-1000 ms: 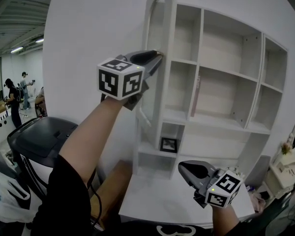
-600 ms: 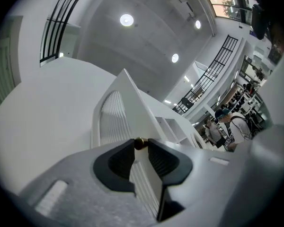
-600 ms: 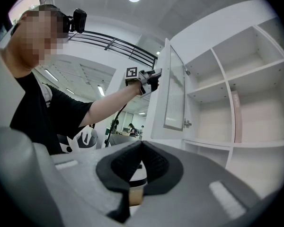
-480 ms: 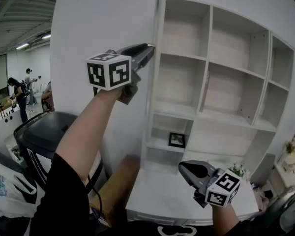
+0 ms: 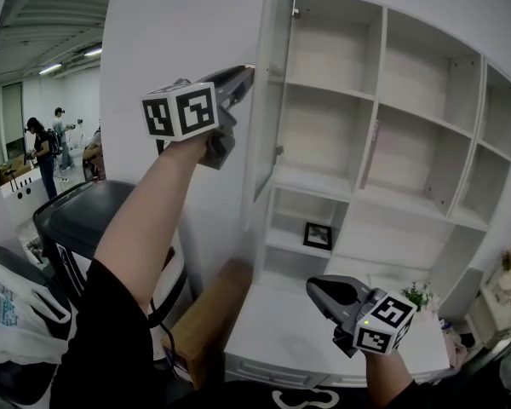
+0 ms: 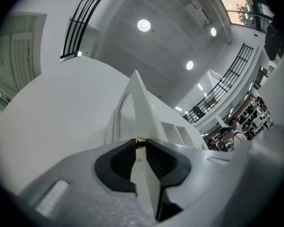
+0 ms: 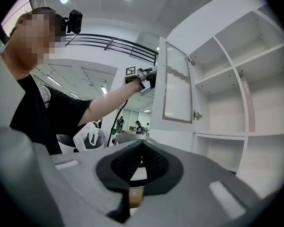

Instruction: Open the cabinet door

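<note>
My left gripper (image 5: 245,72) is up high on the left. Its jaws have just been closing, and they pinch the thin edge of the cabinet door (image 5: 272,118). The door stands swung out at the left side of the white cabinet (image 5: 383,190). My right gripper (image 5: 317,289) is low and near, over the tabletop (image 5: 268,335), squeezed together with nothing in it.

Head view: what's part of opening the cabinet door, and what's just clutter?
In the job:
- door, swung partly open
- left gripper, whose jaws have just been closing with the door's edge between them
- cabinet

Lying about:
- right gripper, shut and empty
- picture frame on a low shelf
- bin
- bag
- plant
</note>
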Demonstrator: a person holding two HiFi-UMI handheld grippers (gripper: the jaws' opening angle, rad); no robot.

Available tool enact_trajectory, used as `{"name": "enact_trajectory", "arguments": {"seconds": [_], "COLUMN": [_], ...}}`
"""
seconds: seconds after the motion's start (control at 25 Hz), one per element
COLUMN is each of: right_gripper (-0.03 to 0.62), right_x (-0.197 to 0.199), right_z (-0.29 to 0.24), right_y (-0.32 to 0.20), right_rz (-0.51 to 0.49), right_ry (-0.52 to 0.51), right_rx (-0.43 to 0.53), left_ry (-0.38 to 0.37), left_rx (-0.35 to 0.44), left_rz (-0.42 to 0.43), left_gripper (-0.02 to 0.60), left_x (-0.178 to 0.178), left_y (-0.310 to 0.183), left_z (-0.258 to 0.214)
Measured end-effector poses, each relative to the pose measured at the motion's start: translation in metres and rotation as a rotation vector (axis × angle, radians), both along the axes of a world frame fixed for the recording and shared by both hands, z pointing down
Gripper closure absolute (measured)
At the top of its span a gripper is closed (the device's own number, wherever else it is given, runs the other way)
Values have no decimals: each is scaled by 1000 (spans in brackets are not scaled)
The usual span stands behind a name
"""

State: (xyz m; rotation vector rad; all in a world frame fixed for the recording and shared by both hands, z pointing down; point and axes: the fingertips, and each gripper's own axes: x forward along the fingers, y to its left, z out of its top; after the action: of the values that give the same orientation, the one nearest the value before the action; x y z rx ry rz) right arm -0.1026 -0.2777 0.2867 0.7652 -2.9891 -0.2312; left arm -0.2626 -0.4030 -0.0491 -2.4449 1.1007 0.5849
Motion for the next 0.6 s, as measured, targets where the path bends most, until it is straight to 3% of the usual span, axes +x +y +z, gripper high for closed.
{"name": "enact_trajectory", "arguments": {"seconds": [0.28,0.6], "right_gripper": [592,593], "right_x": [-5,23], "right_z": [-2,-12], "right_y": [10,29], "right_rz": [-31,-20], "right_ry": [8,9], "right_rx": [-14,-22], "left_ry": [35,46], "left_rx": [-38,-122], "left_rz": [-18,-88], "left_gripper": [515,402], "left_x": [-15,-15], "left_y": [5,19], "left_z": [-4,29]}}
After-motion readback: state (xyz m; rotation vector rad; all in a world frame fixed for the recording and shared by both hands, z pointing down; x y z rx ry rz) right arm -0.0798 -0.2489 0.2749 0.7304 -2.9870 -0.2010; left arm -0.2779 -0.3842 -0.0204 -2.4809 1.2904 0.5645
